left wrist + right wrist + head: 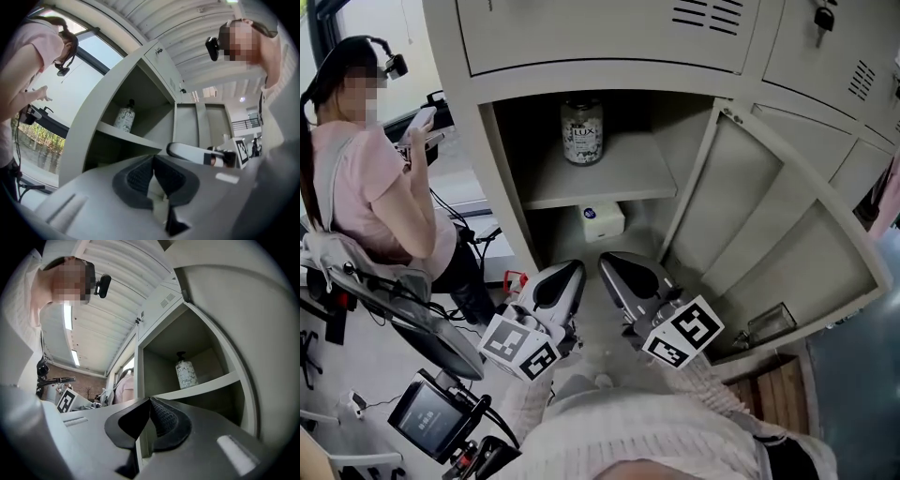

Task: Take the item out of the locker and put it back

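A clear pump bottle with a speckled label point(582, 131) stands upright at the back of the shelf point(619, 187) in the open grey locker. It also shows in the left gripper view point(124, 117) and the right gripper view point(185, 373). A white box point(602, 221) lies under the shelf. My left gripper point(575, 268) and right gripper point(607, 262) hover side by side low before the locker, well short of the bottle. Both are shut and hold nothing. In the gripper views, the left gripper point(153, 157) and the right gripper point(150, 400) have their pads touching at the tips.
The locker door point(769, 234) swings open to the right, with a small clear container point(769, 323) near its lower edge. A person in a pink top point(375, 187) sits at the left by a chair and cables. A small screen point(427, 417) lies on the floor at lower left.
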Tool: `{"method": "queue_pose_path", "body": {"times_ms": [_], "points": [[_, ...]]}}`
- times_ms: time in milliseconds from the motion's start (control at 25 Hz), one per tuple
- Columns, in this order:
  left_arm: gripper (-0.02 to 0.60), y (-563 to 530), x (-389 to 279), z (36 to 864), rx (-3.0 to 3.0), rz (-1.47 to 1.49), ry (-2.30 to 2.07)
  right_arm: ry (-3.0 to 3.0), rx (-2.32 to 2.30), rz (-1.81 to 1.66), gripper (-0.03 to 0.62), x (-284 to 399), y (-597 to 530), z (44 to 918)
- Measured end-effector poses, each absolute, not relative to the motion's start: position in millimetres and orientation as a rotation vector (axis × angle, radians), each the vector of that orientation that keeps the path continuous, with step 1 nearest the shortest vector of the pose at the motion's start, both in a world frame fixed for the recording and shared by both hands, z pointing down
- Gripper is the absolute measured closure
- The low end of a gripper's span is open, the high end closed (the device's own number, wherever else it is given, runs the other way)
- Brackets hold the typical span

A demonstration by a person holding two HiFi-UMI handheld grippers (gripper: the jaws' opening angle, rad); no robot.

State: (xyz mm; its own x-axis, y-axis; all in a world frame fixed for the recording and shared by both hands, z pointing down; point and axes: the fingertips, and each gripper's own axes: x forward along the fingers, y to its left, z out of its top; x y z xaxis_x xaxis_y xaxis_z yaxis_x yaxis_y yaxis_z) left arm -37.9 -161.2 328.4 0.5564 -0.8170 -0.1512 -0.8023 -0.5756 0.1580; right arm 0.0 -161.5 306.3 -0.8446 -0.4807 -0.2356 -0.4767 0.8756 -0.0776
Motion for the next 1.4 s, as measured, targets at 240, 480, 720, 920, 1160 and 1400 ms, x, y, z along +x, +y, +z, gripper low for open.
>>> {"method": "queue_pose_path", "body": {"times_ms": [240,480,720,920,1160,1400], "points": [[0.574,-173,-39,316,2.750,-0.355,-1.368,2.802,-0.777,0.013,0.594,-10,-180,303],[0.574,-173,-37,311,2.784,-0.325,-1.317,2.796,-0.819,0.042,0.572,-16,-186,288],[0.574,-180,-42,303,2.808,-0.316,-1.307,2.797,-0.895,0.113,0.503,-23,-207,274],[0.574,-180,-43,300,2.816,-0.326,-1.283,2.816,-0.875,0.190,0.376,-36,-219,246],[0.574,-181,-44,291,2.839,-0.338,-1.261,2.877,-0.950,0.253,0.309,-49,-245,216],[0.574,-180,-38,284,2.860,-0.366,-1.220,2.864,-1.060,0.232,0.249,-45,-280,191]]}}
